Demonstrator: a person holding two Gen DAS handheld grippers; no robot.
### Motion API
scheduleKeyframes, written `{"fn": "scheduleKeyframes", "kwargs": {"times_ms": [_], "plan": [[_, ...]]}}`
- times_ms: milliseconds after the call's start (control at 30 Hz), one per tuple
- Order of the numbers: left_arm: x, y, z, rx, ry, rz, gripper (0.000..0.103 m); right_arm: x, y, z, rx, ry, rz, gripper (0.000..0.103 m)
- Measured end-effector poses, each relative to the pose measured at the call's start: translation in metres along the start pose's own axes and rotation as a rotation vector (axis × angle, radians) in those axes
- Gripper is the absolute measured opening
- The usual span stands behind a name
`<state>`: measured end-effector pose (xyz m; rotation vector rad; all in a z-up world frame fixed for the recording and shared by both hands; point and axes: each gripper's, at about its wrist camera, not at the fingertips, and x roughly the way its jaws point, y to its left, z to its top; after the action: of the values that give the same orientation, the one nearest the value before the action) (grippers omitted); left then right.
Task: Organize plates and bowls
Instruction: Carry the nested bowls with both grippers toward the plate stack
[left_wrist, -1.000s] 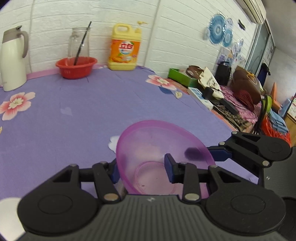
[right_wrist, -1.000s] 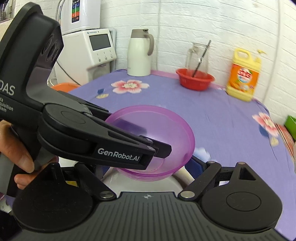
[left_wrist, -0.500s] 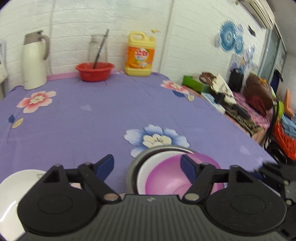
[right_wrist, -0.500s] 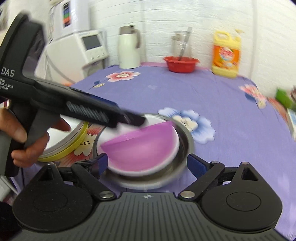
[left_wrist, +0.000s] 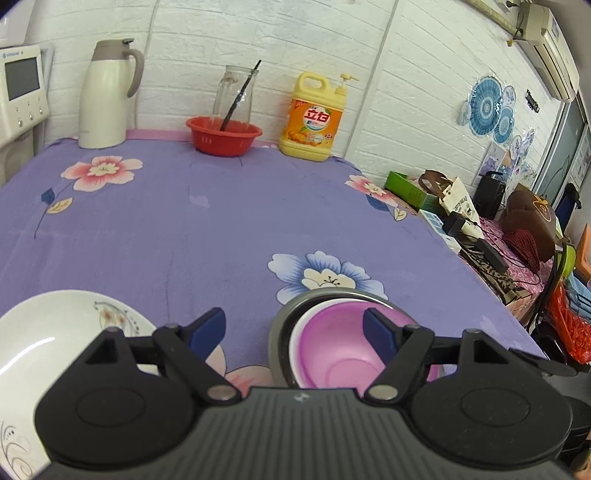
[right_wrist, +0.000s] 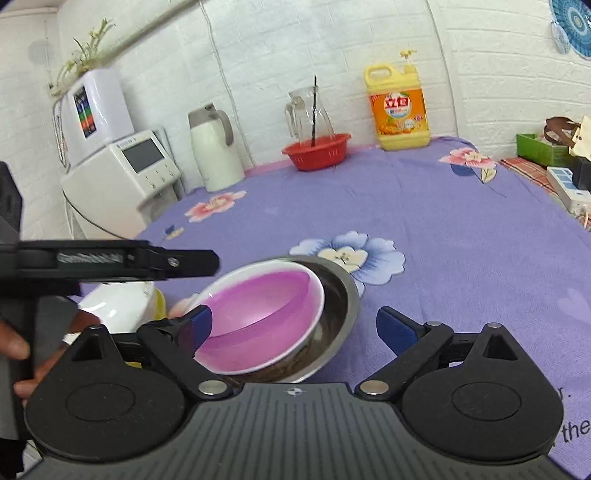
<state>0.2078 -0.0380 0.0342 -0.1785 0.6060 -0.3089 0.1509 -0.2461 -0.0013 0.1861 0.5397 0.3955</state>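
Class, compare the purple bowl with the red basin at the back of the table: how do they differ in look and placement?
The purple bowl is translucent and smooth; the red basin is opaque with a slotted wall. The purple bowl sits nested in a white bowl inside a metal bowl near the grippers; the red basin stands by the wall. The purple bowl is empty; the red basin holds a glass jug. Both are round and upright.

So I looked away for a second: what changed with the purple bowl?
The left gripper let go of the purple bowl; its fingers are now open and empty. The bowl went from held above the table down into the white bowl inside the steel bowl. The right gripper stayed open; the red basket stayed put.
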Motion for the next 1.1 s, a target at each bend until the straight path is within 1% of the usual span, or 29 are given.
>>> {"fn": "scheduleKeyframes", "kwargs": {"times_ms": [67, 133, 200, 300, 467, 533, 700, 867, 1000, 1100], "plan": [[-0.001, 0.004, 0.002, -0.011, -0.006, 0.003, 0.076, -0.004, -0.004, -0.002, 0.027, 0.006, 0.005, 0.103], [0.0, 0.006, 0.004, -0.021, -0.01, 0.006, 0.076, -0.013, -0.004, 0.001, 0.036, -0.02, 0.015, 0.103], [0.001, 0.007, 0.005, -0.025, -0.006, 0.005, 0.076, -0.021, -0.004, 0.005, 0.029, -0.049, -0.002, 0.103], [0.002, 0.006, 0.003, -0.023, 0.008, 0.0, 0.076, -0.023, -0.007, 0.006, 0.044, -0.061, -0.014, 0.103], [0.008, 0.003, -0.001, -0.006, 0.043, 0.006, 0.076, -0.01, -0.017, 0.002, 0.157, -0.025, -0.027, 0.103], [0.012, 0.002, -0.002, -0.001, 0.055, 0.014, 0.077, -0.004, -0.018, 0.001, 0.179, -0.01, -0.032, 0.103], [0.023, 0.002, -0.004, -0.01, 0.075, 0.046, 0.077, 0.012, -0.016, 0.002, 0.173, 0.025, -0.094, 0.103], [0.035, 0.002, -0.004, -0.003, 0.095, 0.059, 0.077, 0.028, -0.01, 0.003, 0.15, 0.054, -0.104, 0.103], [0.041, 0.001, -0.002, 0.023, 0.093, 0.077, 0.077, 0.038, -0.004, 0.004, 0.128, 0.07, -0.114, 0.103], [0.046, 0.001, 0.0, 0.04, 0.099, 0.066, 0.077, 0.043, 0.0, 0.004, 0.113, 0.084, -0.137, 0.103]]}}
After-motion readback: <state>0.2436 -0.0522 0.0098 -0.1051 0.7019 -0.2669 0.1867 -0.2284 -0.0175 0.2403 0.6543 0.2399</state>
